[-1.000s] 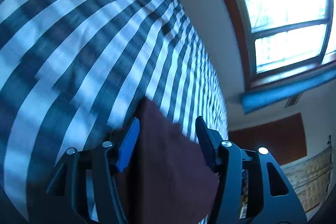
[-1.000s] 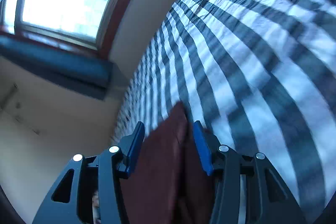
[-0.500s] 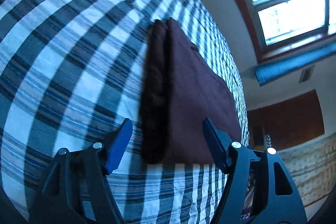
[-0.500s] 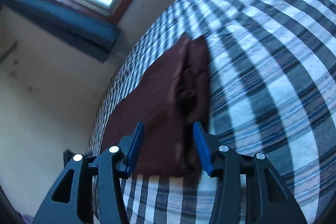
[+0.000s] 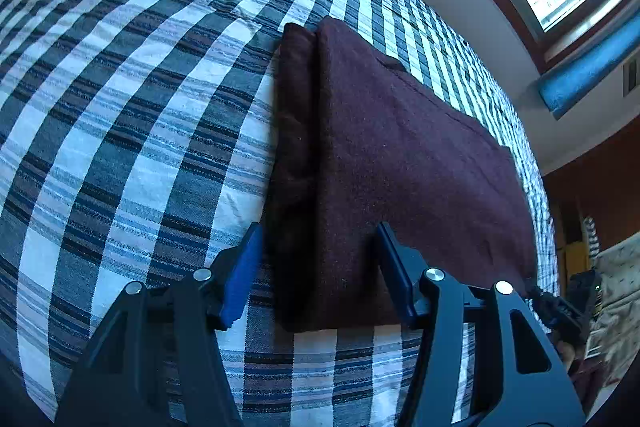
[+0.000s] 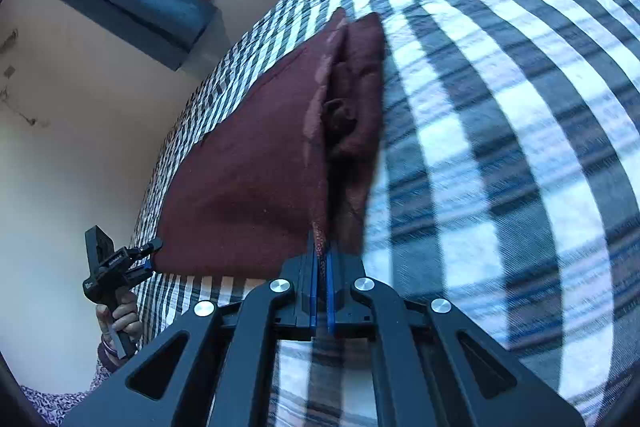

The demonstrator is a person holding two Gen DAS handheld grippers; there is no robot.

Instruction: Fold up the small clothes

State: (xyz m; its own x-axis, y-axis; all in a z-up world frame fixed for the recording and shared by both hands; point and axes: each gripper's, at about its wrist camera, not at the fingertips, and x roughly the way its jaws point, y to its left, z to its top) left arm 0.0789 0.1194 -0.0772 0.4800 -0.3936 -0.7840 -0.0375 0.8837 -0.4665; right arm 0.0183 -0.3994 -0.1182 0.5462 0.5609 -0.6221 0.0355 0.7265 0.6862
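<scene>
Only unreadable white lettering on left tool (image 6: 150, 254).

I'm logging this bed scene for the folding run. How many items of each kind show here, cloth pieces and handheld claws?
Dark maroon folded cloth: 1
Blue, white and black plaid bedspread: 1
Black handheld claws with blue pads, left claw, right claw: 2
Total: 4

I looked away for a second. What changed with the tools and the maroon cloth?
Both tools drew back from the cloth. The right tool has just closed, pinching the cloth's near edge. The left tool narrowed a little but grips nothing. The cloth stayed folded on the checked bedspread.
</scene>
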